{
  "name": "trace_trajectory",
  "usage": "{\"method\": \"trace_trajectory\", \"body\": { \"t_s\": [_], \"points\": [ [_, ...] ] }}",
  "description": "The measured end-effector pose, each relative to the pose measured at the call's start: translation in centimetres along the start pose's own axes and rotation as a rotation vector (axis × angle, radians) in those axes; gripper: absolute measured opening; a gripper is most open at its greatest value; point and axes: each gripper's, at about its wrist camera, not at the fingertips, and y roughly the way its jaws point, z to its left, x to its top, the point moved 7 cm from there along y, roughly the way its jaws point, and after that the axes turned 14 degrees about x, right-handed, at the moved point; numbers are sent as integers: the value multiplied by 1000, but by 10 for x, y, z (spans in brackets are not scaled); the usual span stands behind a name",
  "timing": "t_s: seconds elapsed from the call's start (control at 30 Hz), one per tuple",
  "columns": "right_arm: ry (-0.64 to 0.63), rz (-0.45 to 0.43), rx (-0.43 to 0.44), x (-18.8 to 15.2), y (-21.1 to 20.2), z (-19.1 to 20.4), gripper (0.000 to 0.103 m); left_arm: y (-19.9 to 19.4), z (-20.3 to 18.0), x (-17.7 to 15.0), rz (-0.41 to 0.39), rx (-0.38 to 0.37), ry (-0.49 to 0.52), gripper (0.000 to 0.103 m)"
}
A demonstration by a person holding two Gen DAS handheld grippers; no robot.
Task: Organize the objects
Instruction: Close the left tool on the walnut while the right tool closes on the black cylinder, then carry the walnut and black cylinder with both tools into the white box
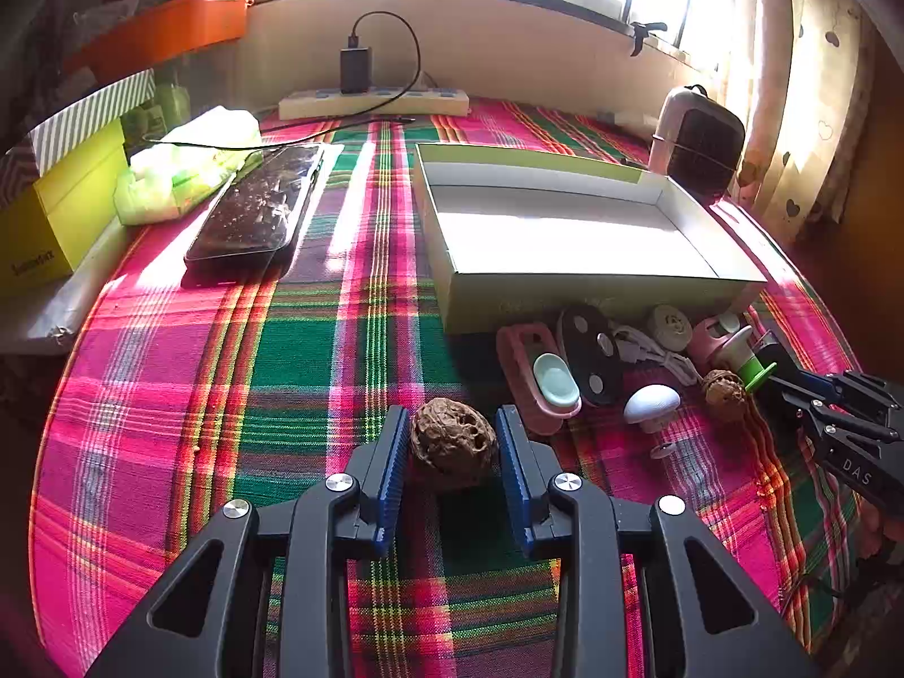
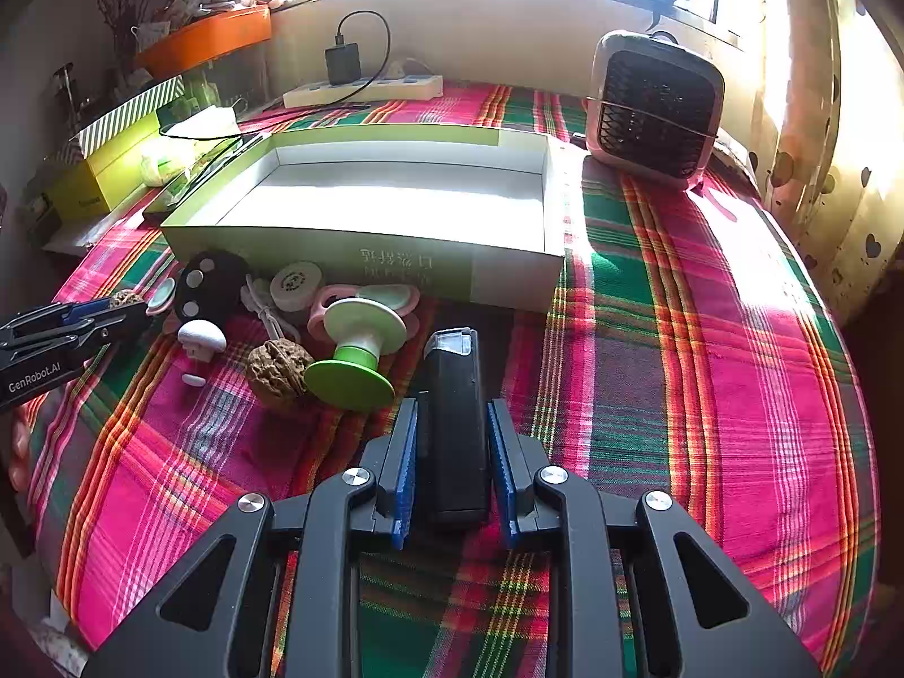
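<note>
The left tongs (image 1: 452,446) are spread, with a walnut (image 1: 452,443) lying on the plaid cloth (image 1: 316,350) between the two blue pads; a narrow gap shows on each side of the nut, so the pads are not pressed against it. The right tongs (image 2: 452,446) are also spread, straddling a black rectangular device with a clear cap (image 2: 455,418) that lies lengthwise on the cloth between the pads; whether the pads touch it cannot be told.

An open, shallow cardboard box (image 2: 508,274) sits on the worktop beyond both tongs. Along its near wall lies a cluster of small items: a second walnut (image 2: 277,373), a green-and-white spool-shaped piece (image 2: 356,356), a white mushroom figure (image 2: 200,336), a black oval piece with white dots (image 2: 209,282), a white cable (image 1: 655,353) and a pink holder with a mint insert (image 1: 537,378).

Further back stand a small fan heater (image 2: 655,107), a power strip with a black charger (image 1: 373,101) and a dark phone (image 1: 257,209).
</note>
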Motion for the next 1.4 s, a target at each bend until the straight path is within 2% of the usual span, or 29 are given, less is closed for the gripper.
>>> {"method": "trace_trajectory", "body": {
  "t_s": [0.33, 0.77, 1.07, 1.4],
  "points": [
    [10, -2, 0, 0, 0, -2, 24, 0, 0, 1, -2, -3, 1, 29],
    [14, -33, 1, 12, -12, -1, 24, -15, -4, 18, -47, -28, 4, 29],
    [14, -52, -3, 34, -18, -4, 24, -14, -9, 47, -66, -56, 6, 29],
    [12, -49, -9, 68, -7, -13, 24, 8, -16, 76, -52, -66, 20, 29]
  ]
}}
